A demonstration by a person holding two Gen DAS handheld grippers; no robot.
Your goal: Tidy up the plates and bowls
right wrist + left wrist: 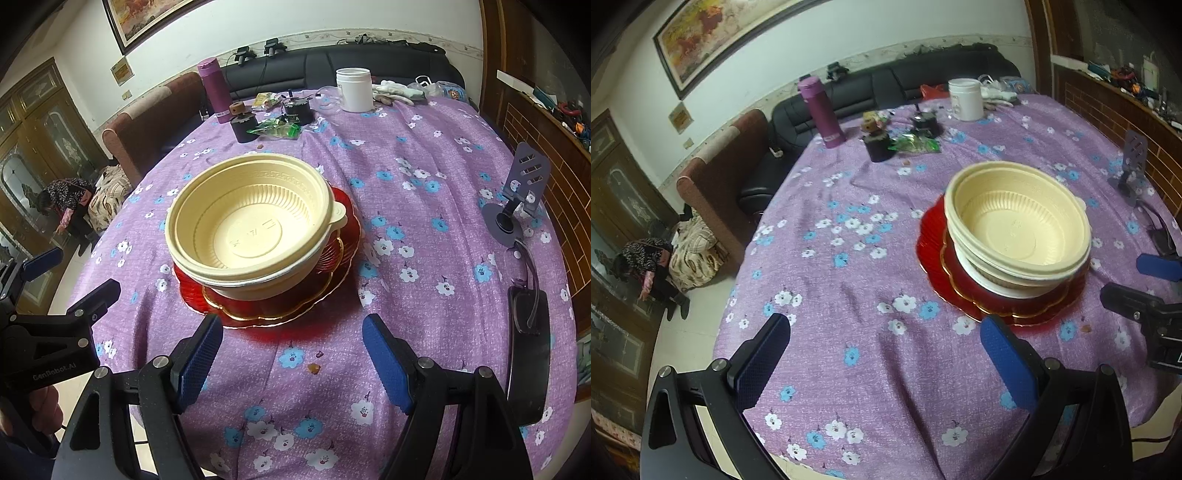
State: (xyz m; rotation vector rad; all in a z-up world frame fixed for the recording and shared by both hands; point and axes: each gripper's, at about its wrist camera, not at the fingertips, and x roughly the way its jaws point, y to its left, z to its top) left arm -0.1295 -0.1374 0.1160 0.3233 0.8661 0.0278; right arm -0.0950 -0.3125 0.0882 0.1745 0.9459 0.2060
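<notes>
Cream plastic bowls (1015, 225) (251, 229) sit nested in a stack on red gold-rimmed plates (934, 266) (325, 291), on the purple flowered tablecloth (849, 258) (424, 229). My left gripper (886, 354) stands open in front and to the left of the stack, with nothing between its blue pads. My right gripper (293, 354) is open too, just in front of the plates' near edge and empty. In the left wrist view the right gripper's body (1141, 310) shows at the right edge.
At the table's far side stand a purple flask (822, 110) (214, 88), a white jar (964, 99) (354, 89), small dark pots (877, 142) (243, 125), and green wrappers (916, 144). A purple phone stand (521, 192) and a dark case (526, 350) lie right. A person (646, 258) crouches on the floor.
</notes>
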